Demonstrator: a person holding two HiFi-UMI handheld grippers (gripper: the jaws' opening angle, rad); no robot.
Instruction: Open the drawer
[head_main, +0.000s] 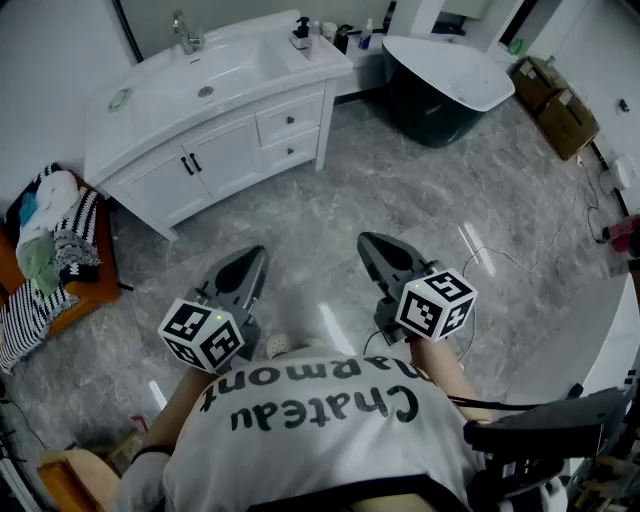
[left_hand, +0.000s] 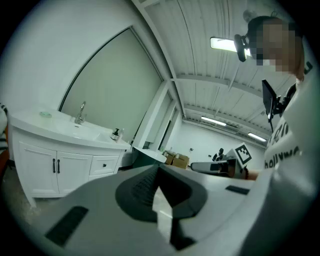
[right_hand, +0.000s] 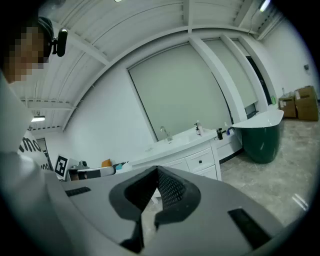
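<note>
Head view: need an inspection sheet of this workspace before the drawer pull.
Surface: grey marbled floor, glossy.
Job's things: white vanity; upper drawer and lower drawer both shut.
Clutter: laundry pile at left, cardboard boxes at far right, bottles on the vanity top.
Tools: left tool and right tool both shut, empty, well short of the vanity.
Cables: thin cable across the floor at right.
Surroundings: dark green bathtub beside the vanity.

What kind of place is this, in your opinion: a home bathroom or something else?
Probably a bathroom mock-up inside a larger hall, not a home. A white vanity with a washbasin and a freestanding bathtub stand on a marble-look floor, but cardboard boxes sit nearby.
</note>
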